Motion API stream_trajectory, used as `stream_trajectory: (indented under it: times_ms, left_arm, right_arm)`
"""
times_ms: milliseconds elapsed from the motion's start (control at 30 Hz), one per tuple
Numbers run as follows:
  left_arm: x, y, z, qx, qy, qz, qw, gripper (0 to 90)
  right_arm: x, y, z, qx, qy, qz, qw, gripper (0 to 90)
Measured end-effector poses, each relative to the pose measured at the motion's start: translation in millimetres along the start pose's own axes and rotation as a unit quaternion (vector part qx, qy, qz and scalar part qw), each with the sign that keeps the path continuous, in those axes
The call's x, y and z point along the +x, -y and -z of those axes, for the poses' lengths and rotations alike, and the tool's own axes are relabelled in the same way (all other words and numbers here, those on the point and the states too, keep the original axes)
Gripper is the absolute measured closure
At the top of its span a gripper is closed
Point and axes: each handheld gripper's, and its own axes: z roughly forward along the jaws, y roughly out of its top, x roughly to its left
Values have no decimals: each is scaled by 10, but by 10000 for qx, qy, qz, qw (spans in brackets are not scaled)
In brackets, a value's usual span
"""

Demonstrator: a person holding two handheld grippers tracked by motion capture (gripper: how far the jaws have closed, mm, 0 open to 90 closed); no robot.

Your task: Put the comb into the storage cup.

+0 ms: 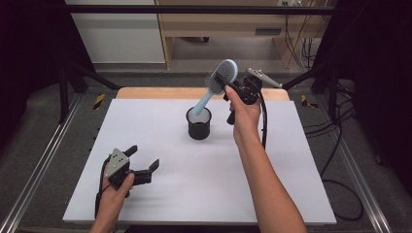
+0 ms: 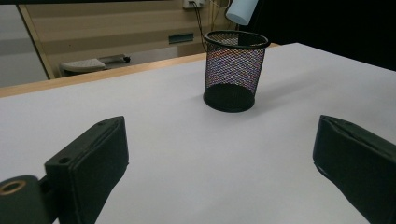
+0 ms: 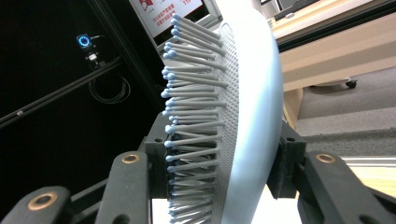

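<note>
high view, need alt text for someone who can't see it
The right gripper holds a light blue hairbrush by its head, handle angled down into a black mesh cup on a white table. The left gripper rests open near the front left.

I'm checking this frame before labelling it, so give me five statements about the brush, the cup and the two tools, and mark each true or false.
1. The right tool is shut on the head of the light blue hairbrush. True.
2. The hairbrush lies flat on the white table. False: it is held up in the air, handle end pointing down at the black mesh pen cup.
3. The mesh pen cup stands upright. True.
4. The left tool grips the pen cup. False: it is open, holding nothing, well away from the cup at the near left of the table.
5. The pen cup is white plastic. False: it is black wire mesh.
</note>
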Motion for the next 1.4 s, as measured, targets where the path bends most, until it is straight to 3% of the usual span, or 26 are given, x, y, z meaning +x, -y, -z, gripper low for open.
stream_trajectory:
  times_ms: [800,1400]
  left_arm:
    - [2,-2,2,-19,0,-8,10000,37]
    - [6,-4,7,-36,-1,0,10000,37]
  right_arm:
    - [-46,17,-24,81,93,36,9999,525]
    - [-52,111,-104,258,177,212,9993,523]
